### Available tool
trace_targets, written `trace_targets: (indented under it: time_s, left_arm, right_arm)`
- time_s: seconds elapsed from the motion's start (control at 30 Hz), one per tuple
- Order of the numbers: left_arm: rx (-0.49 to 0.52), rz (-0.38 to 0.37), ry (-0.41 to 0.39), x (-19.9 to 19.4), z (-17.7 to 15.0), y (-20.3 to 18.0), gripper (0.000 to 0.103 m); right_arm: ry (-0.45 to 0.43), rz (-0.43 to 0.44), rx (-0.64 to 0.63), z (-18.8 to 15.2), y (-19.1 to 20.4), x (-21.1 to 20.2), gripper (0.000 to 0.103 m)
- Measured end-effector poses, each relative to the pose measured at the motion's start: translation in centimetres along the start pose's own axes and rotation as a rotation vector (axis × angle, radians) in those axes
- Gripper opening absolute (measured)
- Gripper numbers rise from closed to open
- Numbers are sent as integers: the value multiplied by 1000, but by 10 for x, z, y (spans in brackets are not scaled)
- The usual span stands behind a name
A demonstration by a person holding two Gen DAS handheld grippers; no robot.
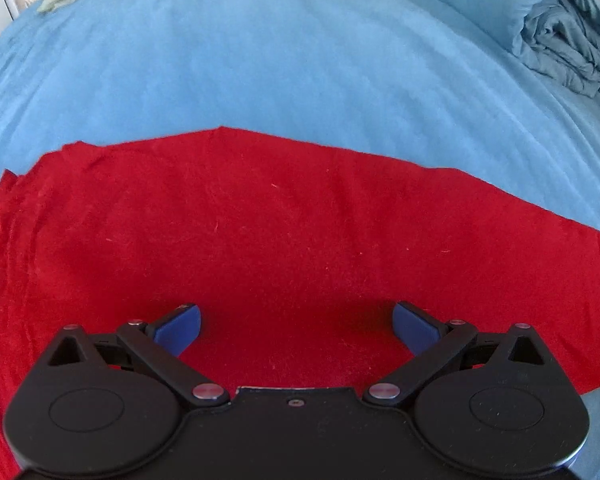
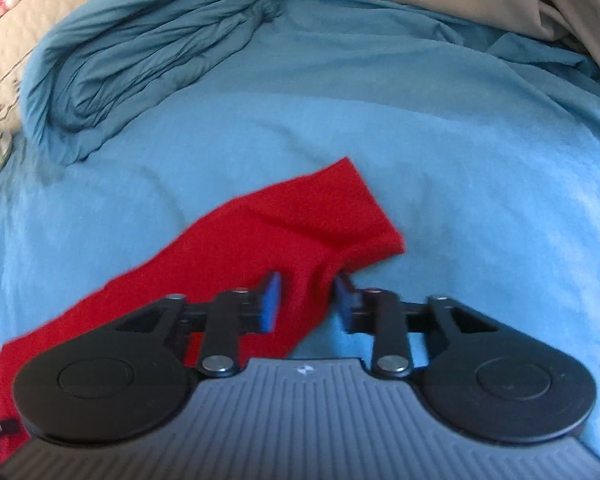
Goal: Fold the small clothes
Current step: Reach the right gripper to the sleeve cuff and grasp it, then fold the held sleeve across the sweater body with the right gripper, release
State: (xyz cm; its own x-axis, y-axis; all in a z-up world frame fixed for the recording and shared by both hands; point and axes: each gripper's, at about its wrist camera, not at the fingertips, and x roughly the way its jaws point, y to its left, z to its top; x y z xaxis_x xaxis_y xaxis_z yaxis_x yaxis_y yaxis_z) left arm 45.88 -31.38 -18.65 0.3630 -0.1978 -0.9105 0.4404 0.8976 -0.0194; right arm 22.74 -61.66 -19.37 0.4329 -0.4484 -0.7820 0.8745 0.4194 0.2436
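Broadly, a light blue bed sheet [image 1: 300, 60] carries a flat red knit garment [image 1: 260, 240], near me. My left gripper [image 1: 296, 322] hangs above it, jaws wide, empty. My right gripper [image 2: 306, 300] pinches a bunched fold at the garment's right end.
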Motion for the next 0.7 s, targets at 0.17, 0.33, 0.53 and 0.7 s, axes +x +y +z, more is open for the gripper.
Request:
trace_targets:
  time_s: [0.17,0.33,0.53,0.7]
  left_arm:
    - [-6,-8,51,3,10,3,103]
    - [-26,-30,105,-1,25,11,103]
    - [-79,-21,21,-53,31,68,103]
    - [-156,74,-7,-105,9,176,103]
  right_arm:
    - [-41,-3,-16,12,21,-14,22]
    - [-90,105,-79,22,67,-48,21]
    - [-125,351,-214,19,167,-95,21]
    - [-103,628,-354,-25,270,-143,21]
